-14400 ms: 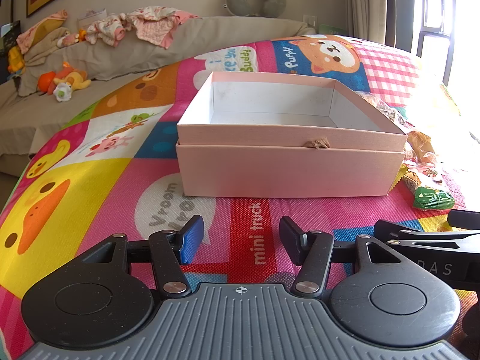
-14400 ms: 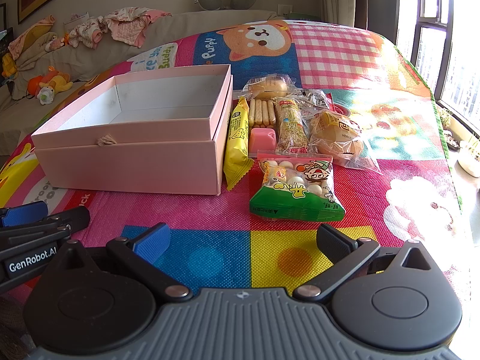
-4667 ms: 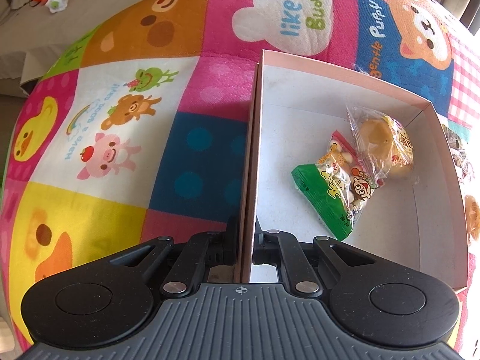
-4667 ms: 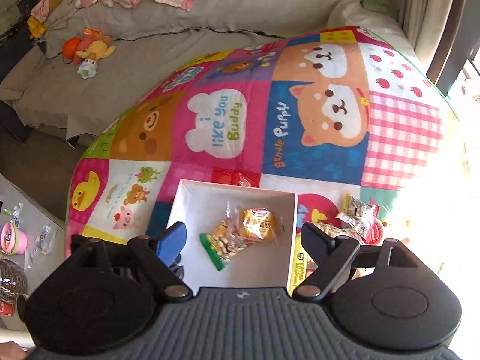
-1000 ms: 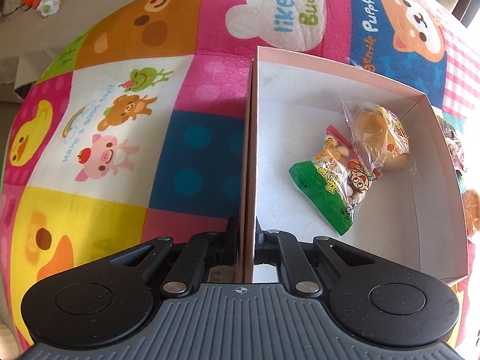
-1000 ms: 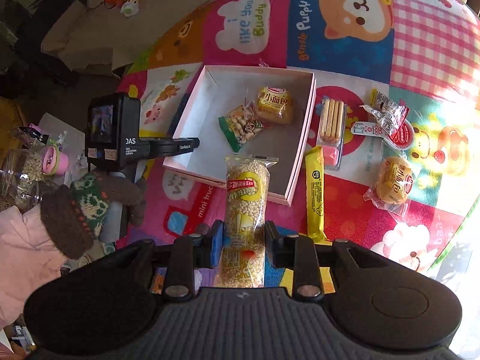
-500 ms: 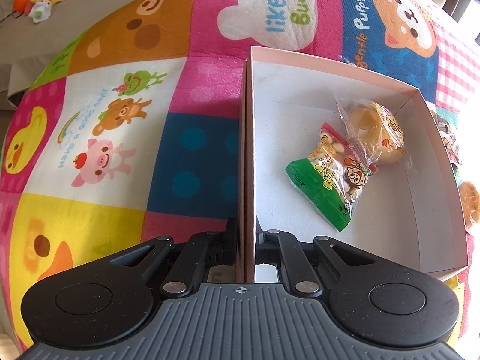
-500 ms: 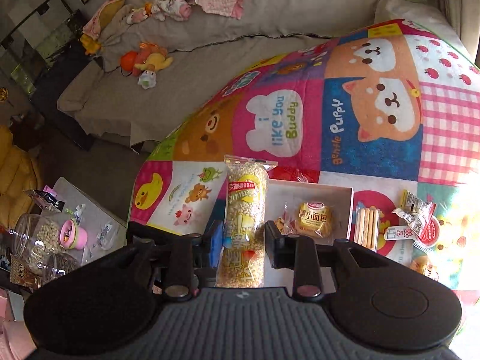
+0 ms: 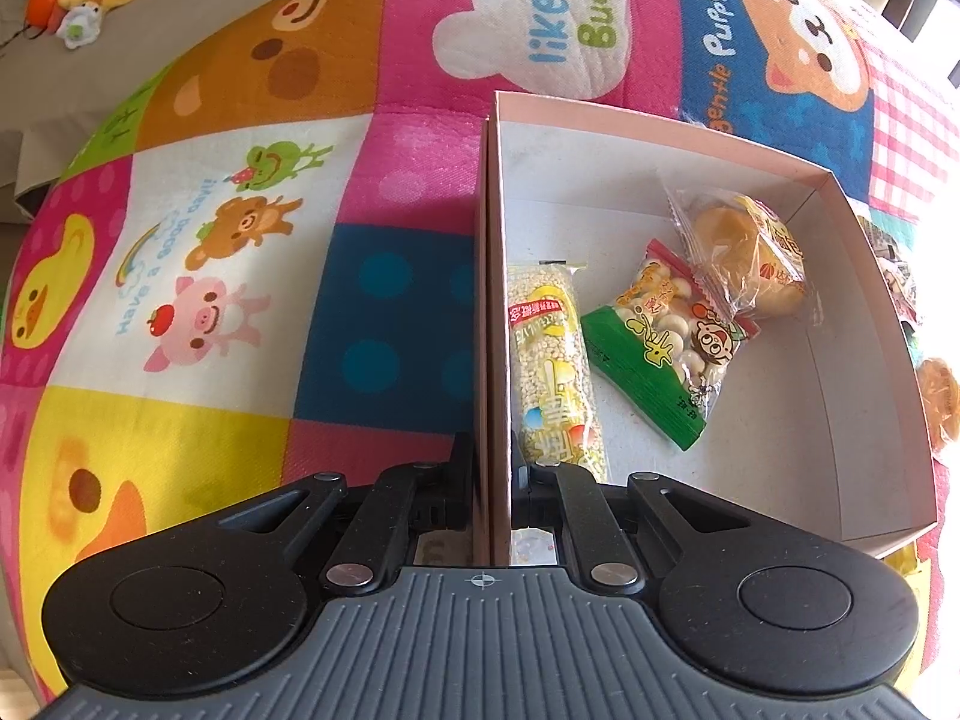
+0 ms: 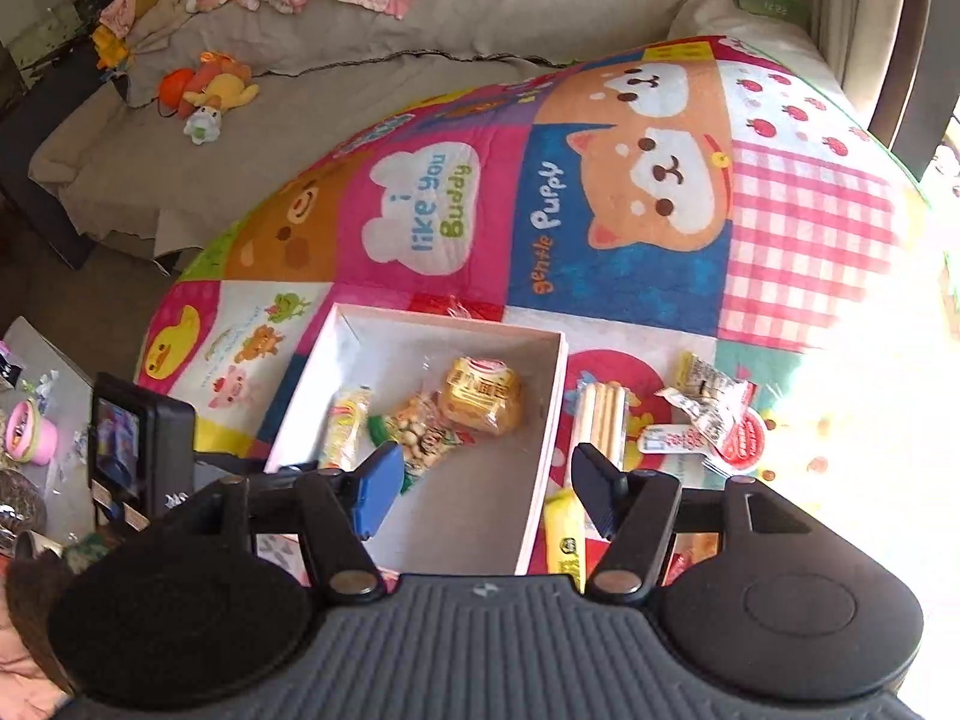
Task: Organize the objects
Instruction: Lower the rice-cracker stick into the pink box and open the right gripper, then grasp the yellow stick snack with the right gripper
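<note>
Pinching the left wall of the pink box (image 9: 840, 192), left hand-held gripper (image 9: 491, 480) clamped on that thin cardboard edge, one finger outside and one inside. Resting flat on the colourful cartoon play mat (image 9: 240, 276). Lying inside, along that left wall: long puffed-rice snack pack (image 9: 552, 360), end just beside the inner finger. Next to it, green-edged bag of round snacks (image 9: 660, 348), then a clear-wrapped yellow bun (image 9: 744, 252) toward the far right corner, overlapping the green bag's top.

Hovering above the box's near side, right hand-held gripper (image 10: 480, 486) with jaws opening, nothing between them, blue pad on the left finger showing. Seen from there, outside the box's right wall on the mat: pack of pale biscuit sticks (image 10: 600, 420), yellow wrapper (image 10: 564, 531) partly hidden by the right finger, small crumpled sachets (image 10: 708, 402) with a red-and-white round lid. Beyond the mat, grey couch (image 10: 480, 18) with soft toys (image 10: 207, 87) and heaped clothes.
</note>
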The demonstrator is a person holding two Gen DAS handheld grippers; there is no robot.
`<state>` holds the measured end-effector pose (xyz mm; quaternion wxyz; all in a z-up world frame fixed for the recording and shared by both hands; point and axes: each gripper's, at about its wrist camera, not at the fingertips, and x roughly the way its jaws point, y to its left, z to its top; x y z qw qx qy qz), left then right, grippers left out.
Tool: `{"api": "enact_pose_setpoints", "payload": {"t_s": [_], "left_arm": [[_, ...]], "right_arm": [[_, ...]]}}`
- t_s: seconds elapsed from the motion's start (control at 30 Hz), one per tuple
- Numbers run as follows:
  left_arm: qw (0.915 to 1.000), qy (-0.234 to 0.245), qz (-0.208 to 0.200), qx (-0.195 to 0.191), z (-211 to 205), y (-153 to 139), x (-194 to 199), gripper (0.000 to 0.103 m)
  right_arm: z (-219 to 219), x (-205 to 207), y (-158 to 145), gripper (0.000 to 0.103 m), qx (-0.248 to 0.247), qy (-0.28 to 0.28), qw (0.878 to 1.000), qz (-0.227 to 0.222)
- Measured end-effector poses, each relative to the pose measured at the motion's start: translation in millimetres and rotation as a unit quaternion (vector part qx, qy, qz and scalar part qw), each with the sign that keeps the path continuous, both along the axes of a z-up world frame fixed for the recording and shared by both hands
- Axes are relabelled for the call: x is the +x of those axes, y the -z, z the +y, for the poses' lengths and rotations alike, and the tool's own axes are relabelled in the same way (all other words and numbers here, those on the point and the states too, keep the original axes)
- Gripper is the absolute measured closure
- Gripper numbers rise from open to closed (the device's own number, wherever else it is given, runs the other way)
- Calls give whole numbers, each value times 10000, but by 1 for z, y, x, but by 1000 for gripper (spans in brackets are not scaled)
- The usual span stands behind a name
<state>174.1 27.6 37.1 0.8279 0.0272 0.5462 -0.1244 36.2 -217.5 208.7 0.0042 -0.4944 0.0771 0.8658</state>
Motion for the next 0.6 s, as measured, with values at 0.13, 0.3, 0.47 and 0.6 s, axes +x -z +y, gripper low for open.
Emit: {"api": "enact_pose_setpoints", "payload": {"t_s": [0.13,0.3,0.47,0.6], "left_arm": [[10000,88,-7,14,0,0,0,93],[10000,69,35,43,-1,-1,2,93],[9999,55,47,71,-2,-2,3,93],[9999,41,60,126,-5,-2,3,93]], "right_arm": [[15,24,31,40,206,120,9994,-238],[24,46,75,40,281,81,9977,-612],[26,51,122,40,217,53,9944,-1035],[21,40,145,42,235,-182,9932,-1129]]}}
